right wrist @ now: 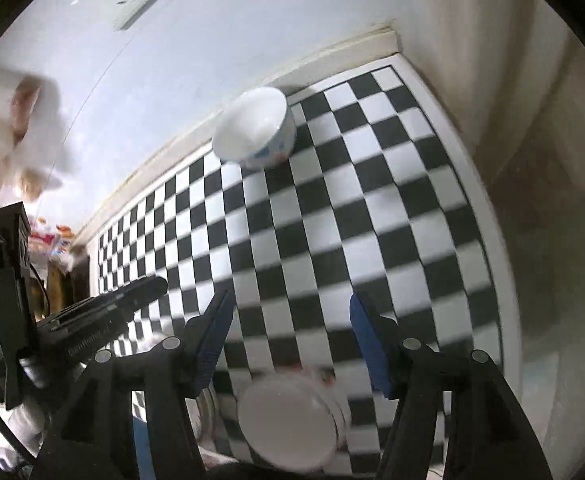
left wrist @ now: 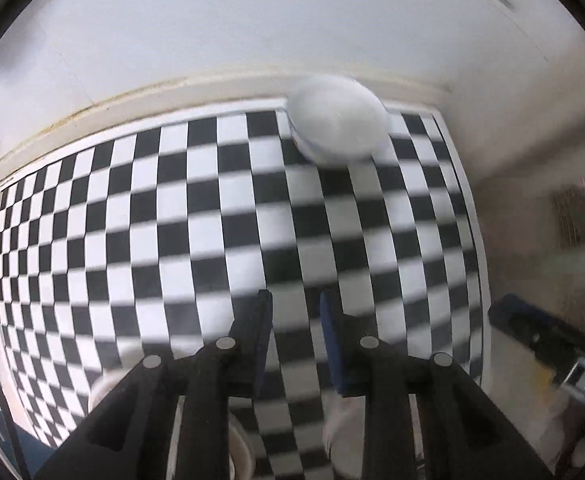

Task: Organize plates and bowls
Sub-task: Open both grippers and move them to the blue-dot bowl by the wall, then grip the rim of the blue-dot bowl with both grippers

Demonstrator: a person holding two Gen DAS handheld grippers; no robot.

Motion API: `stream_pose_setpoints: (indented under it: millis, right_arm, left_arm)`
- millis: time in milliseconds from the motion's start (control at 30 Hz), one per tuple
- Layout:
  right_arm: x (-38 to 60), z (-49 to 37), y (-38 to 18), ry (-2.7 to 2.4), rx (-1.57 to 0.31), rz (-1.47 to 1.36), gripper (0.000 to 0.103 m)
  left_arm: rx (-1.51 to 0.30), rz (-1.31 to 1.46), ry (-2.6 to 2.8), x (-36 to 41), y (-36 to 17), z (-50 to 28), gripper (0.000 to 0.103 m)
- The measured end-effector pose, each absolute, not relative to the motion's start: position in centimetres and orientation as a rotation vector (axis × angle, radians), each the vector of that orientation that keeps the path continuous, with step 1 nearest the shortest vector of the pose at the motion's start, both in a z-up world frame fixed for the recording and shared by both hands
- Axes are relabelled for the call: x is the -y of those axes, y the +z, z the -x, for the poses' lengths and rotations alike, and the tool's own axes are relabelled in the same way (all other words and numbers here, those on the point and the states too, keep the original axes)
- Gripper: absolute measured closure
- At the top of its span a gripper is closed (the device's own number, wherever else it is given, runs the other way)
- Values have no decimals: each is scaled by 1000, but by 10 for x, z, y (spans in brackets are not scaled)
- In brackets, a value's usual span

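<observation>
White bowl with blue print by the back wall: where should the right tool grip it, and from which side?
Grip the rim of the white ceramic bowl with blue print, one finger inside, one outside, coming from above. It stands upright and open-topped on the checkered mat, and looks too wide to span. Take the near rim; the wall crowds the far side.

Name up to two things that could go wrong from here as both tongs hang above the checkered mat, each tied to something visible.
1. The far bowl stands near the mat's back edge by the wall; a clumsy reach might knock it against the wall.
2. The near bowl lies just below the open right tongs and both views are blurred, so a hasty descent could strike its rim.
</observation>
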State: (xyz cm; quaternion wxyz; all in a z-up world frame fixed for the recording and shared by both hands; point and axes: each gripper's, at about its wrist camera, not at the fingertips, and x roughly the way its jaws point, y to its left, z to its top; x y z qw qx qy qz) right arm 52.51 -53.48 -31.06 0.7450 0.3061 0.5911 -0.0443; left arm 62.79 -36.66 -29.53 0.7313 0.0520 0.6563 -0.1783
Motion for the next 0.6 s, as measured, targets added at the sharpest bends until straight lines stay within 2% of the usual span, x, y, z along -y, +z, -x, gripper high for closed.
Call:
stream_pose_setpoints:
  millis: [233,600]
  right_arm:
    - [561,-624,-361,-123,-1356,-697,39]
    - [568,-716,-426,-130,-1466,-695,39]
  left_arm:
    - [-1500,-29,-368,381,-334,-720,80]
    - [-1626,-13,-419,426,-401,-784,81]
